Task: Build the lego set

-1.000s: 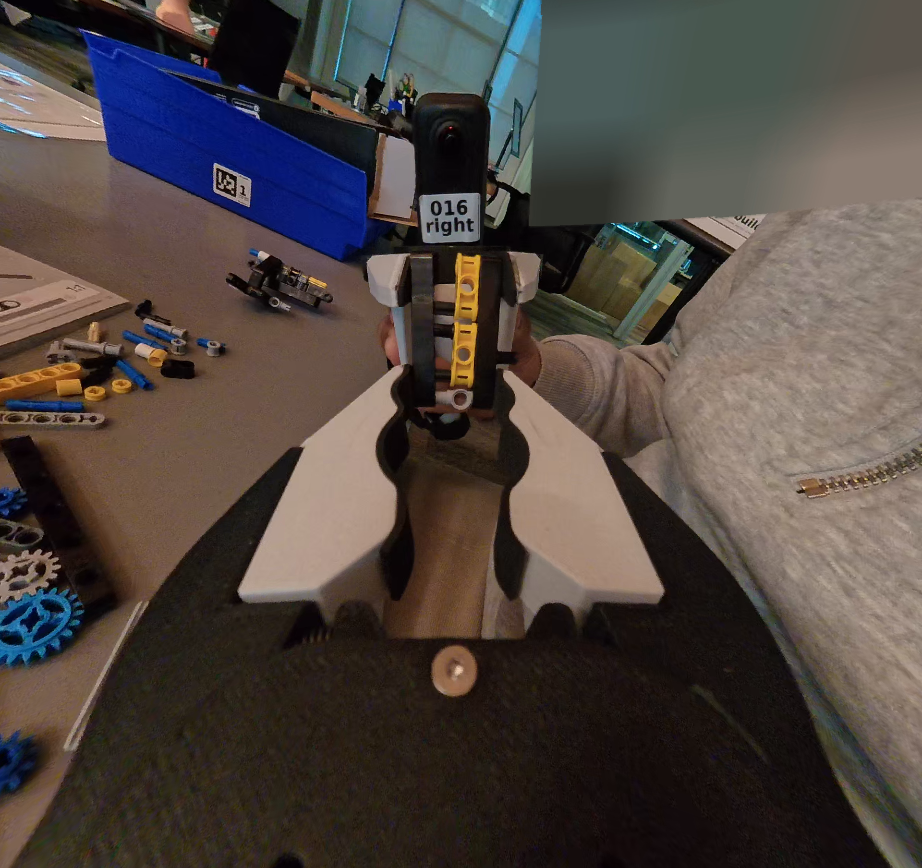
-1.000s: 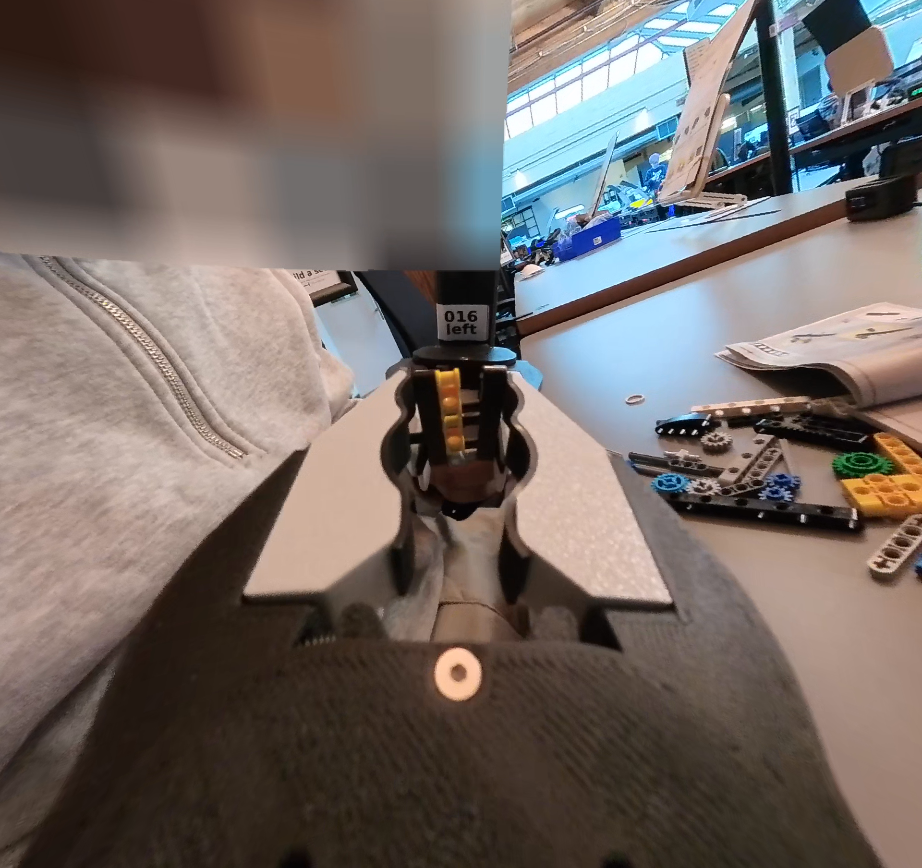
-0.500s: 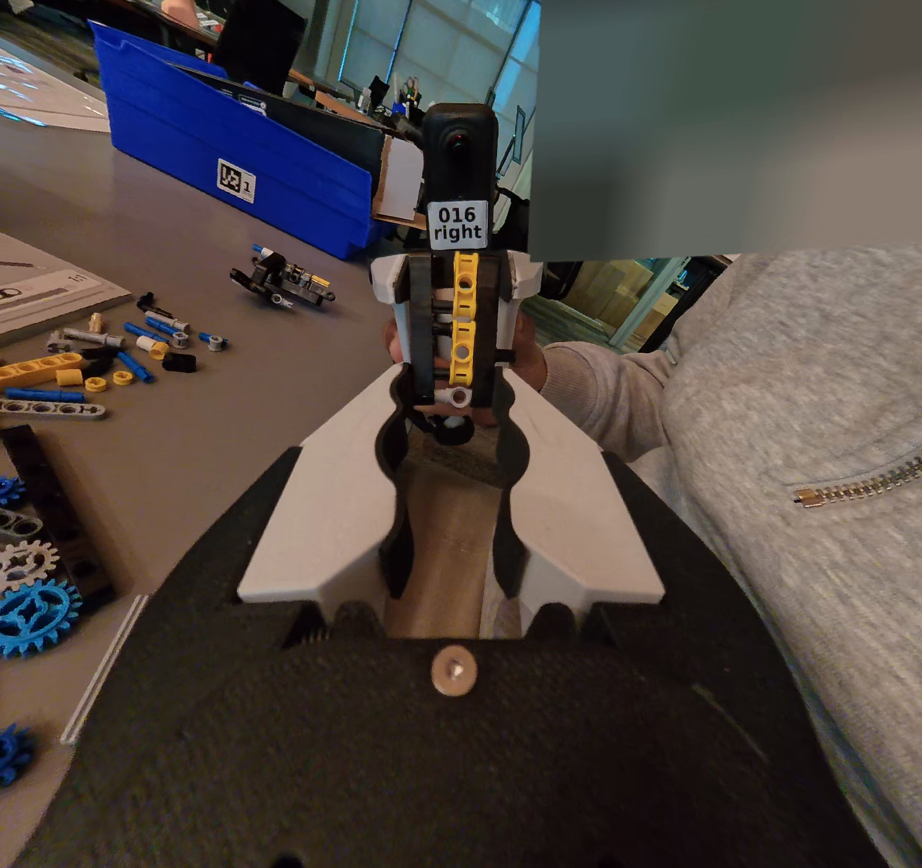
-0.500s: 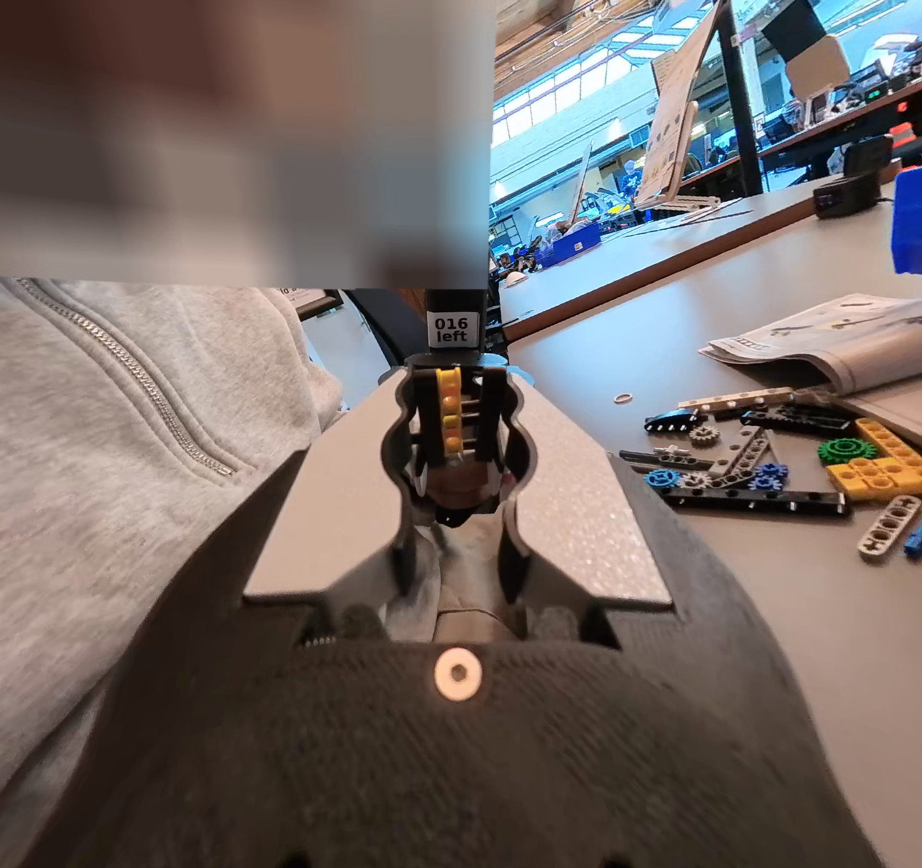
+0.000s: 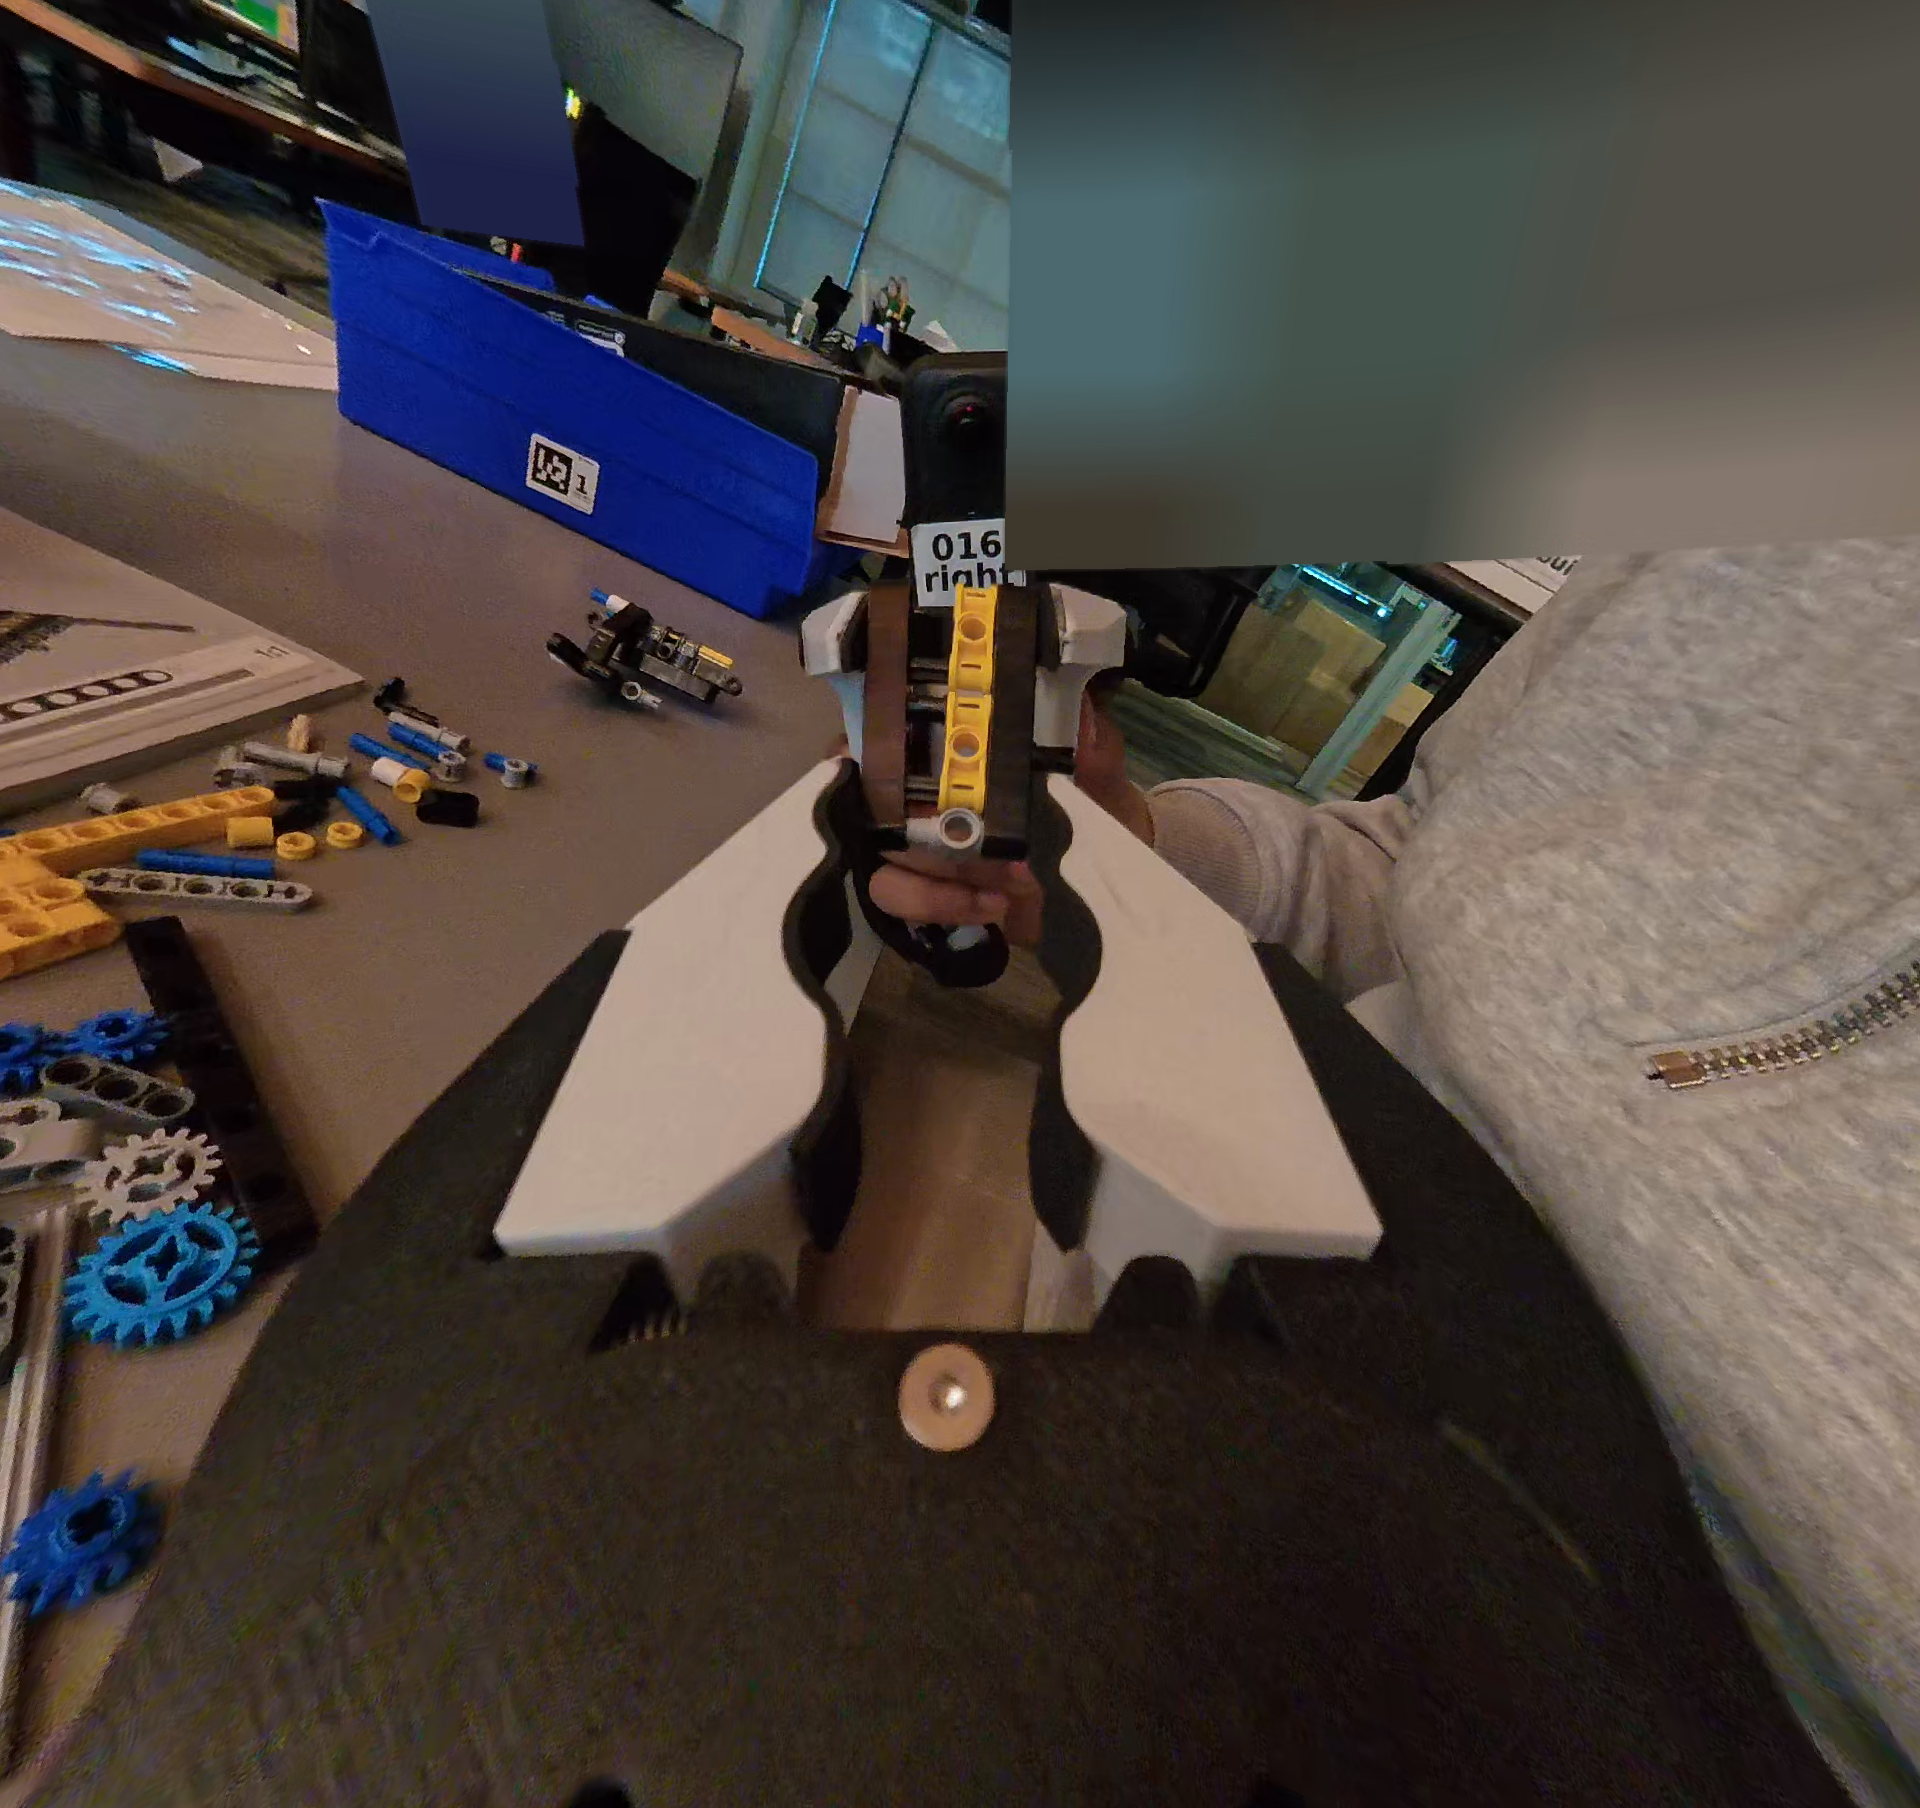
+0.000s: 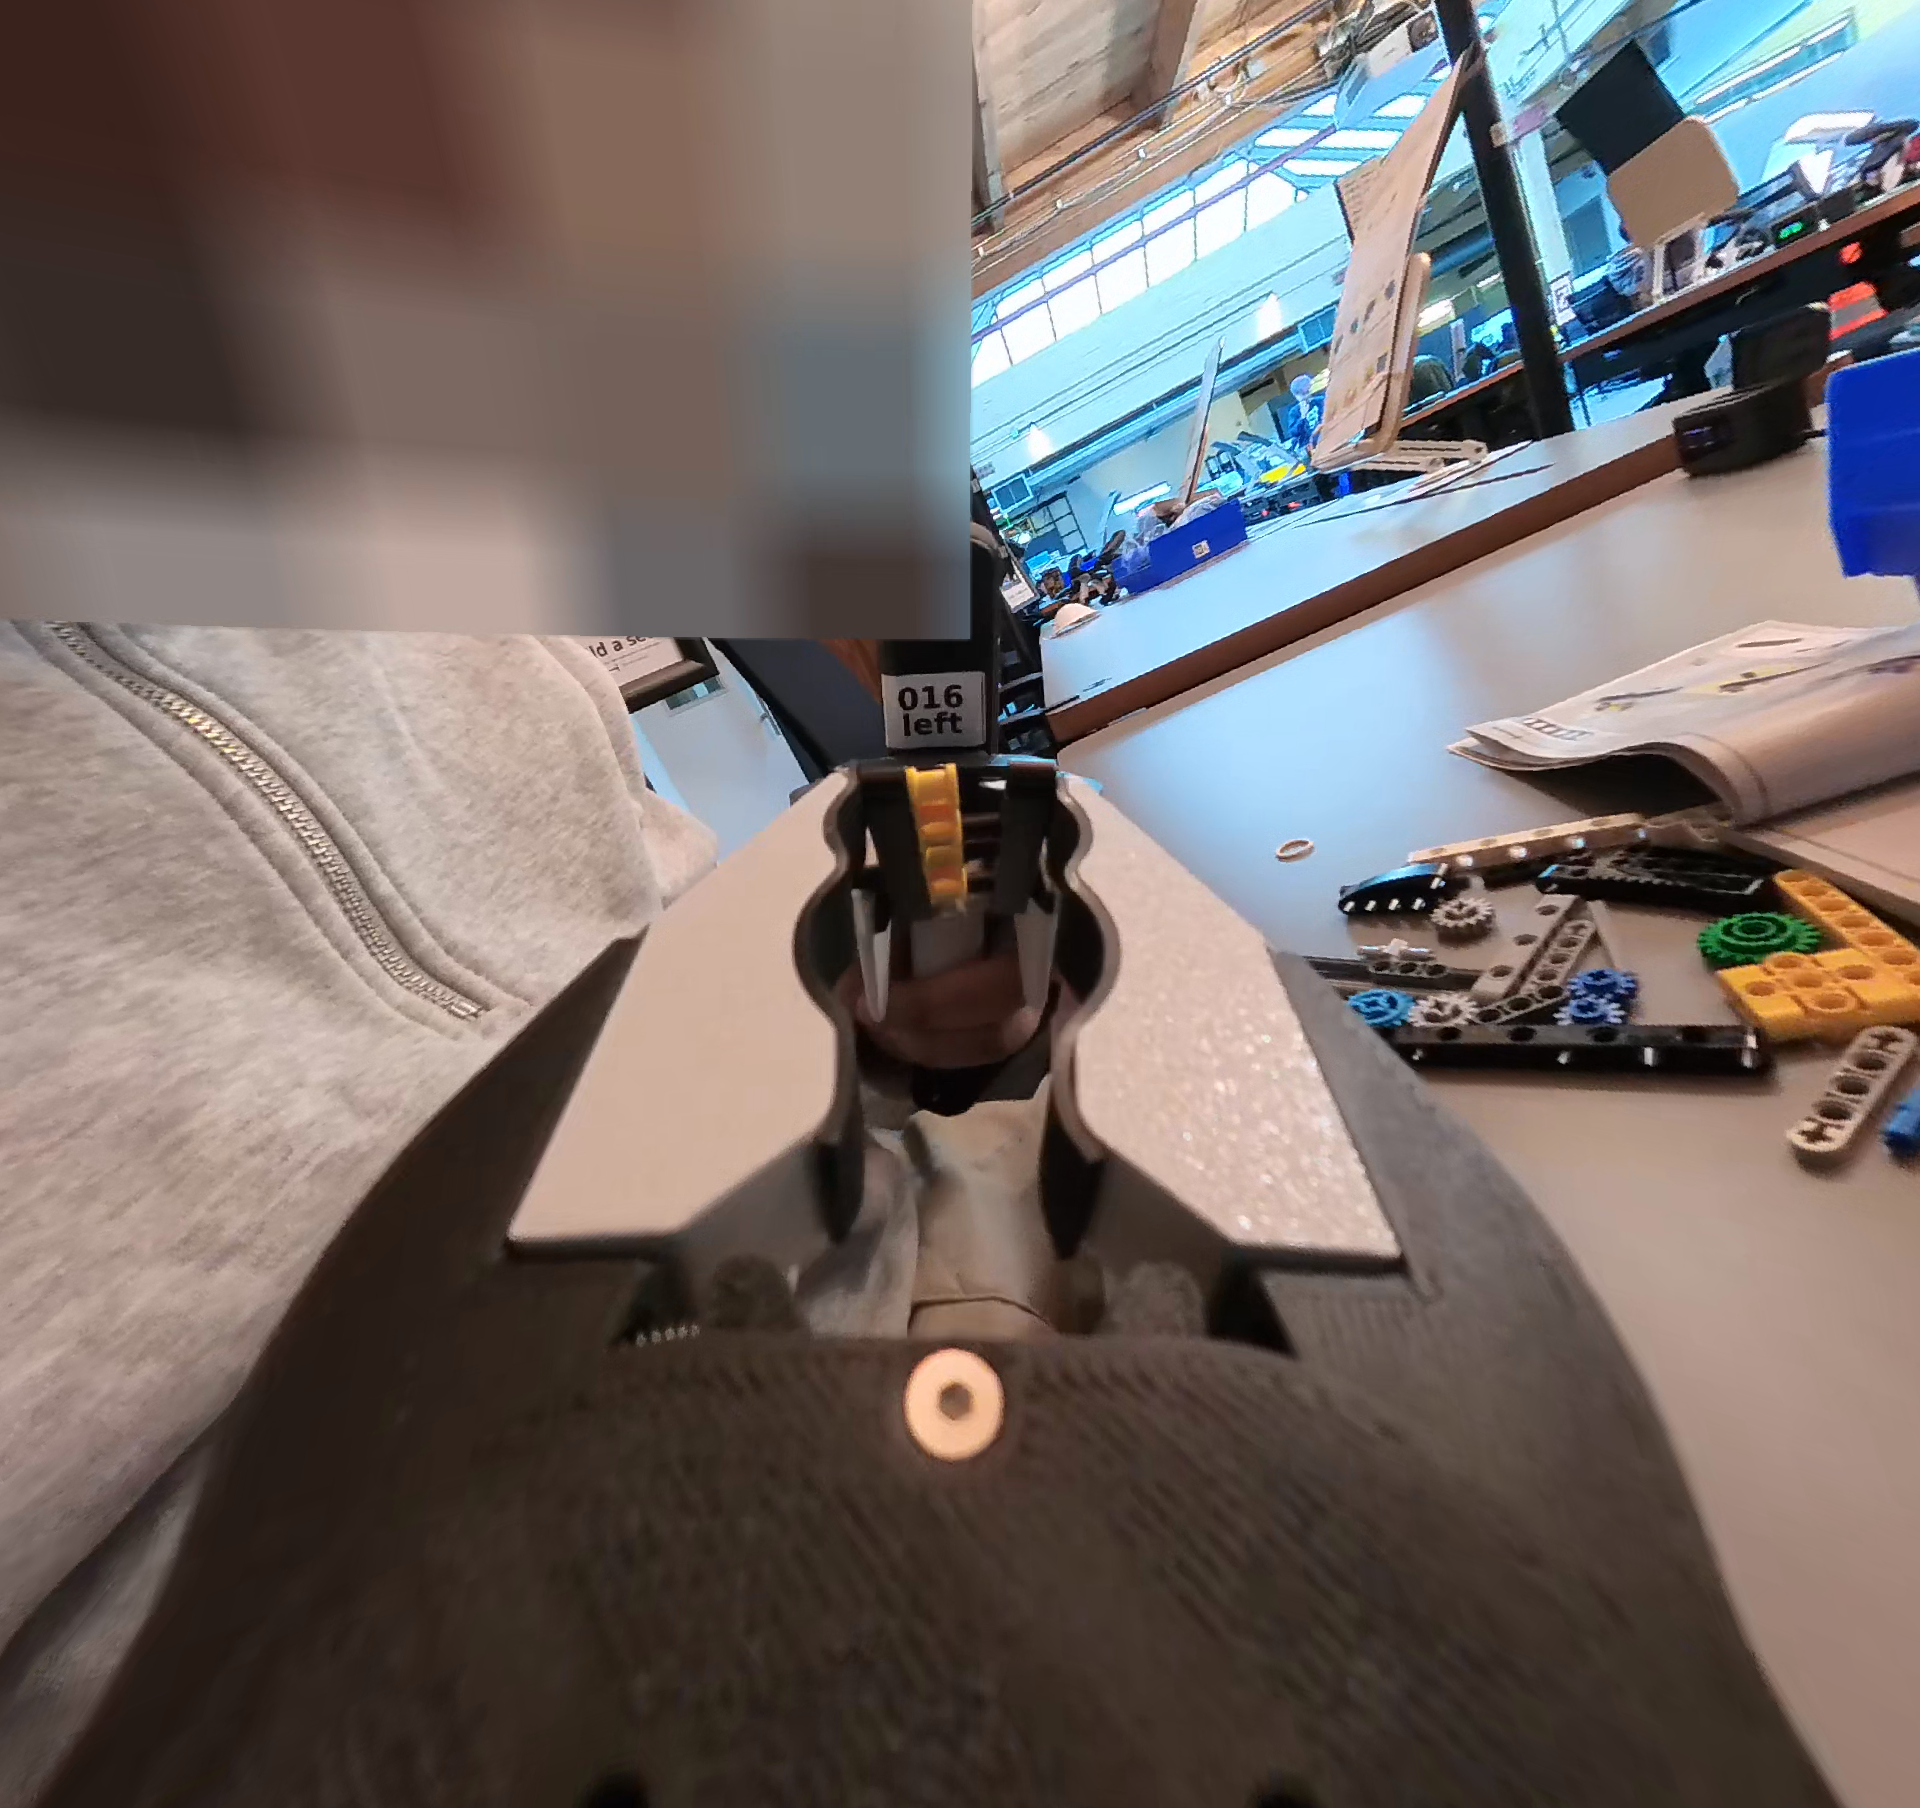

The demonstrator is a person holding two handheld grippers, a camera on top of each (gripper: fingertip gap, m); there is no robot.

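Lego piece (image 5: 961,735) held in air between both claws, tip to tip. Yellow bar upright, straight ahead of left claw (image 5: 940,828). Right claw (image 6: 951,849) clamps far end; left also looks clamped on it.

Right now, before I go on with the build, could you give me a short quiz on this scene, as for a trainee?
1. True or false: the assembly lies on the table.
2. Which colour is the assembly's middle beam? A red, B yellow, C green.
3. Which grippers hold the assembly?

Key
1. False: it is held up in the air, off the table.
2. B.
3. Both: the left gripper and the right gripper face each other and are each shut on it.
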